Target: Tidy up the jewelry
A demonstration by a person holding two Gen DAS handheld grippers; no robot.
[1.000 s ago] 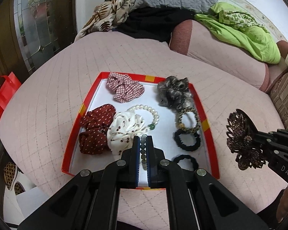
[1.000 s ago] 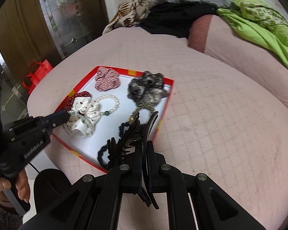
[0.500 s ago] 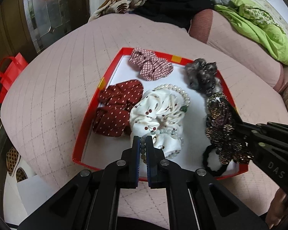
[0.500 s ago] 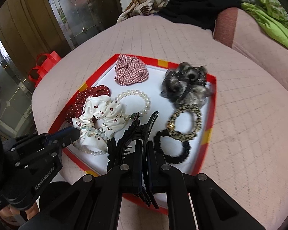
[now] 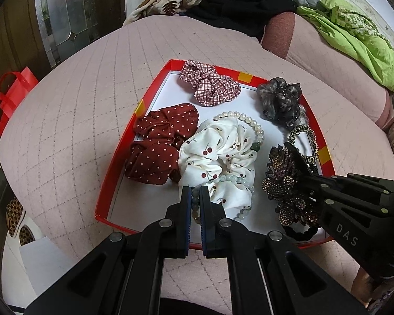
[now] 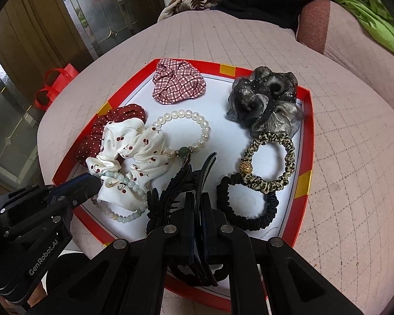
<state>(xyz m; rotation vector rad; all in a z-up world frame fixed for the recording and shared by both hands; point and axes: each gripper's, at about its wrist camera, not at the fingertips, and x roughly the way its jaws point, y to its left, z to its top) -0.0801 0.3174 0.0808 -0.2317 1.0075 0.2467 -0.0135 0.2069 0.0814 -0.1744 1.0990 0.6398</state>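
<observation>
Contents of the red-rimmed tray (image 5: pixel 113 173): checked scrunchie (image 5: pixel 210 86), red dotted scrunchie (image 5: pixel 160 147), cherry-print scrunchie (image 5: pixel 218 157), pearl bracelet (image 6: pixel 197 123), grey organza flower (image 6: pixel 265 102), leopard hair tie (image 6: pixel 273 162), black hair tie (image 6: pixel 247 210). Both hair ties show whole only in the right wrist view. Left gripper (image 5: pixel 196 197) is clamped on the pale bead bracelet (image 6: pixel 123 181), which drapes over the cherry-print scrunchie. Right gripper (image 6: pixel 197 204) is clamped on the dark hair claw (image 5: pixel 289 183), held over the tray's near right corner.
</observation>
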